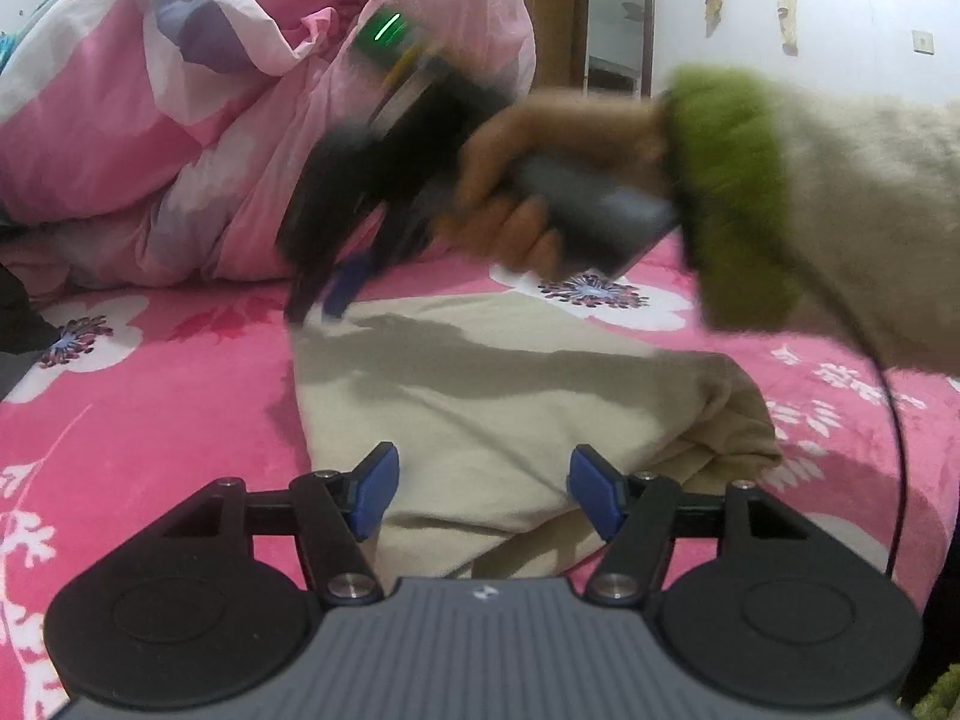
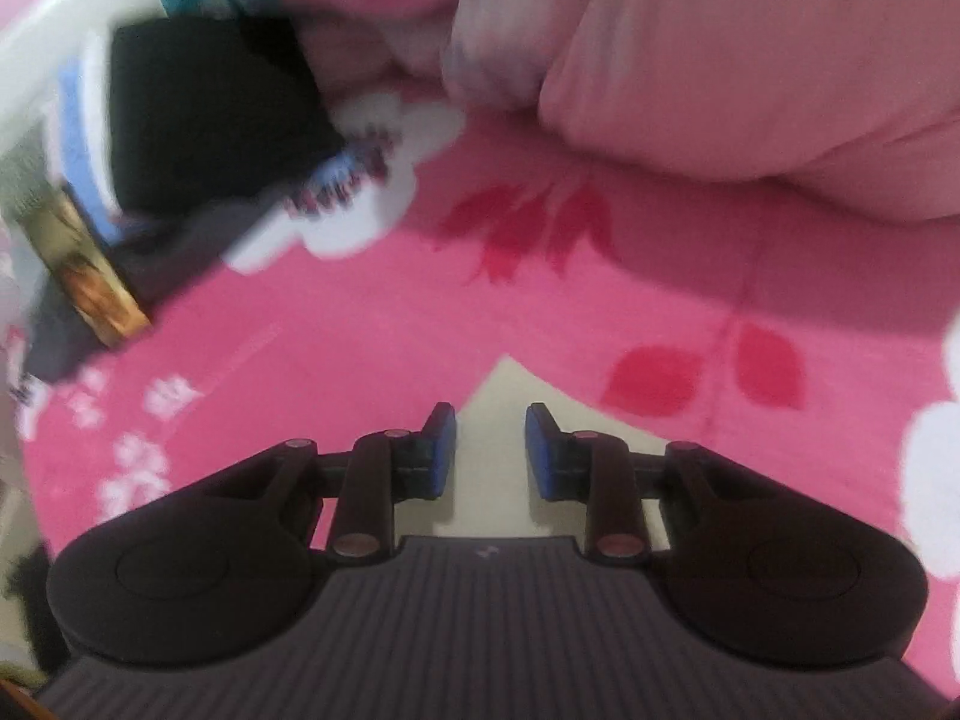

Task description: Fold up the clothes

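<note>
A beige garment [image 1: 480, 384] lies flat on the pink floral bedsheet [image 1: 150, 408], bunched into folds at its right side. My left gripper [image 1: 483, 486] is open just above the garment's near edge, with nothing between its blue pads. A hand in a green cuff and beige sleeve holds my right gripper [image 1: 339, 294], blurred, with its tips down at the garment's far left corner. In the right wrist view, my right gripper [image 2: 491, 438] stands open, and the pointed beige corner [image 2: 504, 387] lies under the gap between the fingers.
A bunched pink quilt [image 1: 252, 120] is heaped along the back of the bed. A stack of dark folded clothes [image 2: 210, 120] sits at the left. A black cable [image 1: 894, 420] hangs from the sleeve side. A door [image 1: 612, 24] is in the far wall.
</note>
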Motion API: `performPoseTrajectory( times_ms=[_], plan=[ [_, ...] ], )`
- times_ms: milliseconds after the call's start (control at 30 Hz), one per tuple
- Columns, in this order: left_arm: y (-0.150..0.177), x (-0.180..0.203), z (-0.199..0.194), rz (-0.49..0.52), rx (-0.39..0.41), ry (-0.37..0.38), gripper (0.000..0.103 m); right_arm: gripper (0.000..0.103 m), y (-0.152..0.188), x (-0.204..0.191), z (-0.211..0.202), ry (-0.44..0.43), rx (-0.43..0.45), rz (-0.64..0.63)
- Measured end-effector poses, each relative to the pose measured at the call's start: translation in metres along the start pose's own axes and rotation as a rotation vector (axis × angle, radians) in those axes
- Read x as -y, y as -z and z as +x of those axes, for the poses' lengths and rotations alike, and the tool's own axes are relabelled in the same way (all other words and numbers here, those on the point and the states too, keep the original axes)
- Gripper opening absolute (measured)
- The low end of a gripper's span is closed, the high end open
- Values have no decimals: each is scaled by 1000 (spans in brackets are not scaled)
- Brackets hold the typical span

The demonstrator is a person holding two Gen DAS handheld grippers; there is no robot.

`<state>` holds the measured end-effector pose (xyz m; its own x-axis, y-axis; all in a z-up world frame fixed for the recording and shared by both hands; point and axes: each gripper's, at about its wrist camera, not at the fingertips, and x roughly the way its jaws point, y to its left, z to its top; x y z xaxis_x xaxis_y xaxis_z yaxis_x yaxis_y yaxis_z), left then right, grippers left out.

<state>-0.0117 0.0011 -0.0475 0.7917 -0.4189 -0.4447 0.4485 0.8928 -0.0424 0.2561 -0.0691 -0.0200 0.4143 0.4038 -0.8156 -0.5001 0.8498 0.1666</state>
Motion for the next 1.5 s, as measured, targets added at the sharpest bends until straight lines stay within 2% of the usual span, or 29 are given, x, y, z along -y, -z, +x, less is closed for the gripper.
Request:
performPoseTrajectory(
  times_ms=[33, 167, 333, 433, 500, 633, 733, 933, 967, 1100, 1167, 1267, 1333, 1433, 1500],
  plan=[
    [0, 0, 0, -2, -2, -3, 65, 30, -1, 1, 7, 4, -7, 9],
    [-1, -1, -2, -2, -1, 8, 65, 31, 2, 14, -18, -29, 53, 109],
    [-1, -2, -3, 8, -10, 14, 65, 31, 45, 29, -122, -25, 174, 137],
    [-2, -1, -3, 23, -21, 11, 65, 31, 94, 34, -165, -20, 187, 164],
    [-3, 1, -3, 37, -31, 4, 66, 31, 129, 32, -174, -15, 186, 175],
    [-5, 6, -3, 76, -54, -14, 67, 31, 205, 23, -163, 25, 203, 165],
    [-8, 10, -2, 107, -72, -26, 67, 31, 240, 9, -156, 112, 296, 71],
    [-20, 11, -19, 112, -47, -51, 68, 31, 256, 0, -194, 193, 451, 58],
    [-22, 9, -20, 103, -50, -54, 68, 31, 262, 4, -192, 195, 446, 69],
    [-32, 5, -24, 66, -62, -63, 68, 33, 287, 23, -168, 259, 335, 137],
    [-36, 3, -25, 48, -68, -68, 69, 33, 295, 28, -175, 254, 352, 183],
    [-43, -1, -28, 20, -78, -75, 75, 34, 298, 34, -197, 258, 420, 231],
    [-48, -3, -30, 2, -84, -79, 76, 34, 293, 36, -209, 241, 474, 249],
    [-51, 2, -13, 16, -142, -127, 76, 34, 278, 34, -209, 187, 542, 240],
    [-46, 2, -1, 9, -183, -155, 76, 34, 272, 29, -197, 179, 548, 201]
  ],
)
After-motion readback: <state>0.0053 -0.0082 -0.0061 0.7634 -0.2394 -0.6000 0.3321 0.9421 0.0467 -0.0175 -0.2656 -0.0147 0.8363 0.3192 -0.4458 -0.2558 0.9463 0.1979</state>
